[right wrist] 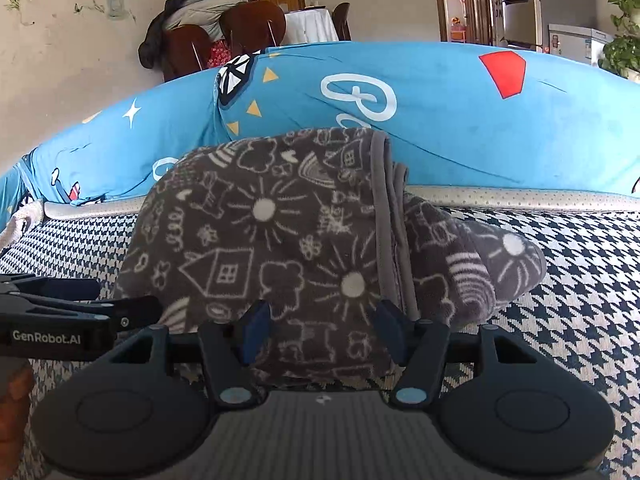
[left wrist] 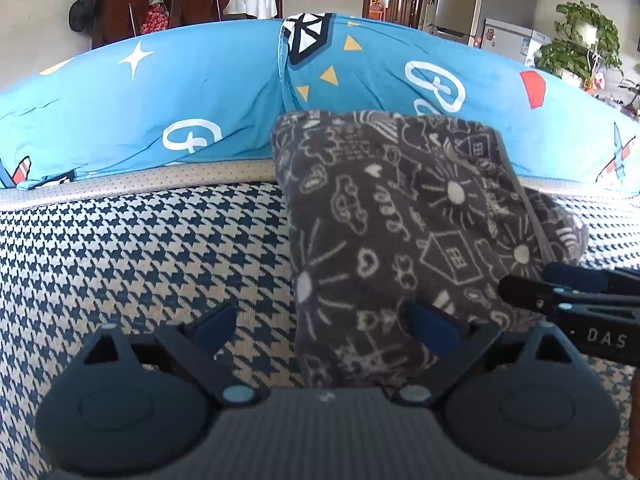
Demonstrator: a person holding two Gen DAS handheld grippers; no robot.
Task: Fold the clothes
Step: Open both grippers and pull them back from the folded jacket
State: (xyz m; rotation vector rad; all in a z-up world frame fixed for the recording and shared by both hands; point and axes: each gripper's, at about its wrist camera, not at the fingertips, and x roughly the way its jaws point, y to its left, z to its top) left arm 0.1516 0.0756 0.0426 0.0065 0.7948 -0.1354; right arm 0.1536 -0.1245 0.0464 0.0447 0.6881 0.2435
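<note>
A folded grey fleece garment (left wrist: pixel 400 232) with white doodle prints lies on a blue-and-white houndstooth mat (left wrist: pixel 140 248). My left gripper (left wrist: pixel 324 328) is open at the garment's near left corner, its left finger over the mat and its right finger over the fabric. My right gripper (right wrist: pixel 324 330) is open too, both fingers low over the garment's (right wrist: pixel 280 248) near edge, close to a grey-trimmed hem. A second rounded fold (right wrist: pixel 492 264) sticks out to the right. Each gripper shows in the other's view: the right gripper (left wrist: pixel 520 292) and the left gripper (right wrist: pixel 140 312).
A long blue bolster (right wrist: pixel 460 132) with cartoon prints runs along the far side of the mat, touching the garment's far edge. Behind it are brown chairs (right wrist: pixel 240 32) with coats piled on them, a fridge (right wrist: pixel 524 0) and a potted plant (left wrist: pixel 580 44).
</note>
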